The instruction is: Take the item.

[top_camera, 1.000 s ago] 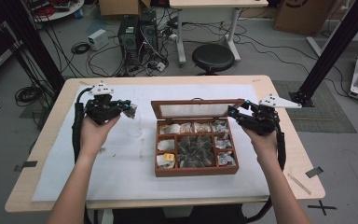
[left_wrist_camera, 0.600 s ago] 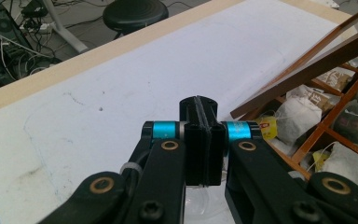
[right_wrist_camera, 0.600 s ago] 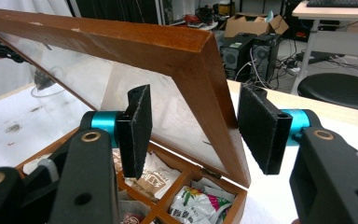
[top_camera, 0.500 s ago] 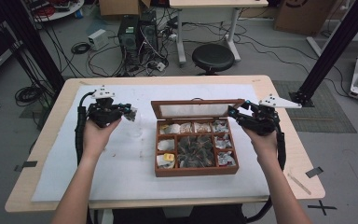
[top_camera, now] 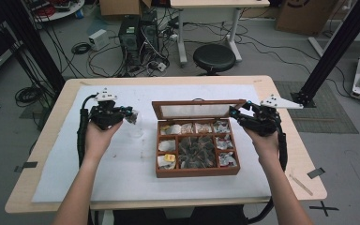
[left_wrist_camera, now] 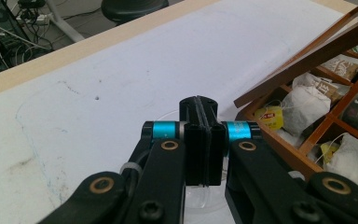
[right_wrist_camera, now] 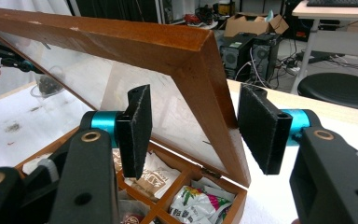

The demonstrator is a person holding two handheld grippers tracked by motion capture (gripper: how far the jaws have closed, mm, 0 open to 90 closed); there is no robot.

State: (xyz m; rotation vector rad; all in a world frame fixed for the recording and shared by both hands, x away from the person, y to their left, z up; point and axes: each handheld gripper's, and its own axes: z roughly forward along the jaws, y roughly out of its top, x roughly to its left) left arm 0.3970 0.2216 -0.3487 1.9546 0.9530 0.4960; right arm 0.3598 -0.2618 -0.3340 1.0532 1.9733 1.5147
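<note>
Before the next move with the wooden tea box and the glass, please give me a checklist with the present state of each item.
1. Right gripper open, jaws either side of the glass-paned wooden lid: ok.
2. Lid raised, brown wooden compartment box open: ok.
3. Left gripper shut: ok.
4. Something held in left gripper: cannot tell.
5. Clear glass cup standing upright on the white sheet: ok.
6. Tea bags lie inside their compartments: ok.

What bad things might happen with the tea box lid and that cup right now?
The right tool is open around the edge of the tilted glass lid, not pinching it. If the lid slips, it might drop shut on the tea bags.

The left tool is shut just above a clear cup. A bump might knock the cup over beside the wooden box.
</note>
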